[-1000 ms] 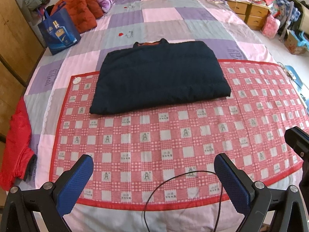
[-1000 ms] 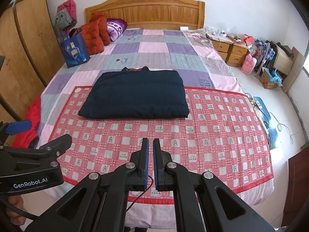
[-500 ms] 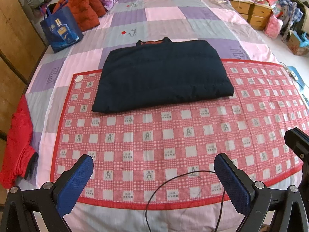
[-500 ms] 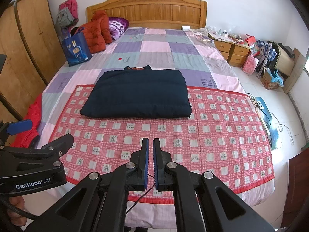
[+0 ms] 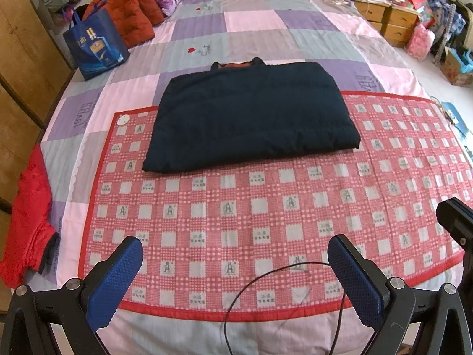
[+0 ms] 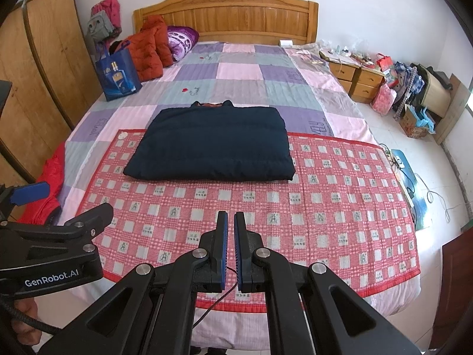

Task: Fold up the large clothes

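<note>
The left gripper (image 5: pixel 235 261), spread wide, and the right gripper (image 6: pixel 230 251), nearly closed, hover empty at frame bottom, the navy jacket (image 5: pixel 251 115) apparently folded mid-frame.

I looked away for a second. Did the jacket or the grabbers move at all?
Nothing visibly changed. The folded dark jacket lies in the same spot on the red checked mat, the left gripper stays open and empty, and the right gripper stays shut on nothing.
</note>
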Tool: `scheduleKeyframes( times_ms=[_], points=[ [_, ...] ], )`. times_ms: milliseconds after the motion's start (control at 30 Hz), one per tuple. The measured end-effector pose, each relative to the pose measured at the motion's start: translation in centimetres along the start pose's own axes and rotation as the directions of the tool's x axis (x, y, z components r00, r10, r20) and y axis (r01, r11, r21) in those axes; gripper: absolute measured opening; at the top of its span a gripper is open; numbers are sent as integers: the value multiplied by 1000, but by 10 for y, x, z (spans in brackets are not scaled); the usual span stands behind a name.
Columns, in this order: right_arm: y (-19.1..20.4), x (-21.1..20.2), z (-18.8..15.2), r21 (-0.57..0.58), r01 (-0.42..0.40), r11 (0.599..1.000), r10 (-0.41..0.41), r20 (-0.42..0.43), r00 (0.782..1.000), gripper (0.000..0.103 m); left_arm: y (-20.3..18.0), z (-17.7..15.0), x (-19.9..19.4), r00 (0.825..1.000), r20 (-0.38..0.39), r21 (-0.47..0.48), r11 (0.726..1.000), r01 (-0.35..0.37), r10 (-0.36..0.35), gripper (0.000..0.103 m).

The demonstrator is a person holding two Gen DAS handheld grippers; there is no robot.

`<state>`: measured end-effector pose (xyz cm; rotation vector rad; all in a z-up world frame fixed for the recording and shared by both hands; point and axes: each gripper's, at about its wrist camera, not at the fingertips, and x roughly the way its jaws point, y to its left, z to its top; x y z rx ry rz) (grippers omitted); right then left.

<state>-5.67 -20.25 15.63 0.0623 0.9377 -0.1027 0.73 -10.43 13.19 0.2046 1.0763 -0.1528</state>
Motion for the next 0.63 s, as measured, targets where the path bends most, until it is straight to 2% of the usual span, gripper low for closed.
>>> scheduleKeyframes(
  times_ms=[633],
  points=[
    [6,0,0,0,0,1000,0,-2,1000,5,1,-5,-7,1000,9,-16,1000,-10,10,103]
  ],
)
